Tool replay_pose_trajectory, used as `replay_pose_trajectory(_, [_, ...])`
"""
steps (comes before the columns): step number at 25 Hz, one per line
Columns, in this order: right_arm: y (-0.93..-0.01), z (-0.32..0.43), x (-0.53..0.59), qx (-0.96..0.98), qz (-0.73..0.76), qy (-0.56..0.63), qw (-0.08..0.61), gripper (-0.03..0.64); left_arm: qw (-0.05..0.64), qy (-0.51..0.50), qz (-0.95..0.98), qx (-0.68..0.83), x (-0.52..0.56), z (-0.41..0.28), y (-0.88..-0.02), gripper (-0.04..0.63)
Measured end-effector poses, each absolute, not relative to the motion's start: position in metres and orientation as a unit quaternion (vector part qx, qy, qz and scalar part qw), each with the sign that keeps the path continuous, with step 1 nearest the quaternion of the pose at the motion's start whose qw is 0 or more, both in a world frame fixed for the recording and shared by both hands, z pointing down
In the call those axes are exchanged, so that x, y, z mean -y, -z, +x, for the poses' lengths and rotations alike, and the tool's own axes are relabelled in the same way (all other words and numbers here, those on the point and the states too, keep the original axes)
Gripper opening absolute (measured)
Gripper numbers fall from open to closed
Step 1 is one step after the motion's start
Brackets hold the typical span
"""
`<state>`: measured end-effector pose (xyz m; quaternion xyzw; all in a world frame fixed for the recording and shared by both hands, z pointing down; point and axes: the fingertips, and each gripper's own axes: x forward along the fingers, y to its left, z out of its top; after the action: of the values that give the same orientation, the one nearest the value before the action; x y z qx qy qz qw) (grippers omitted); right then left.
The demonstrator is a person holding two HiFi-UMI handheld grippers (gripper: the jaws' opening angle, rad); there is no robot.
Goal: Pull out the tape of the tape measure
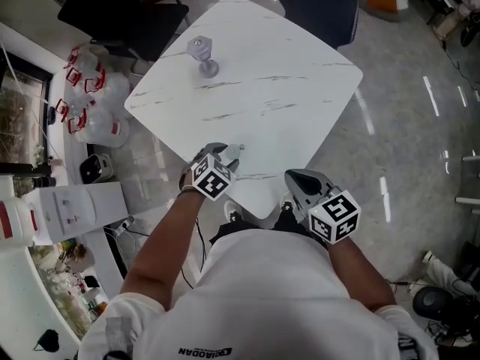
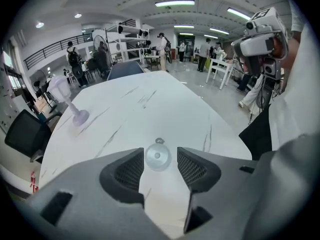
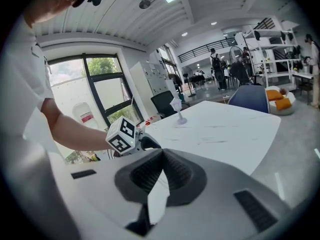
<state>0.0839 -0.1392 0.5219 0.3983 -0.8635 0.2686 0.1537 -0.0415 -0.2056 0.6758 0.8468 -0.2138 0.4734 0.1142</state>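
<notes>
White T-shirt [image 1: 262,291]; grey left gripper [image 2: 160,165] and right gripper [image 3: 162,153] bear black-and-white marker cubes [image 1: 212,177].

Print on the white shirt [image 1: 255,291] is too blurred to read.

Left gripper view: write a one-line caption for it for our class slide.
Left gripper, open, frames a small round tape measure lying on the white marbled table.

A white square table with grey marble veining [image 1: 292,103] carries a small pale lilac fan on a round foot [image 1: 202,55], upright near the middle of its far left edge. A black chair [image 1: 120,13] stands beyond that edge. A dark blue chair [image 1: 319,6] stands at the far corner.
</notes>
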Motion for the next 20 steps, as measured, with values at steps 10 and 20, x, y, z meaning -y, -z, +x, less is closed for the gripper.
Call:
replay_pose_trajectory(10, [-0.537, 0.075, 0.145, 0.865, 0.38, -0.287, 0.16, 0.006, 0.135, -0.521, 0.824, 0.179, 0.214, -0.04, -0.715, 0.249])
replay_pose_trajectory(20, [-0.542, 0.087, 0.149, 0.857, 0.389, -0.294, 0.164, 0.006, 0.17, -0.517, 0.824, 0.161, 0.214, -0.037, -0.722, 0.224])
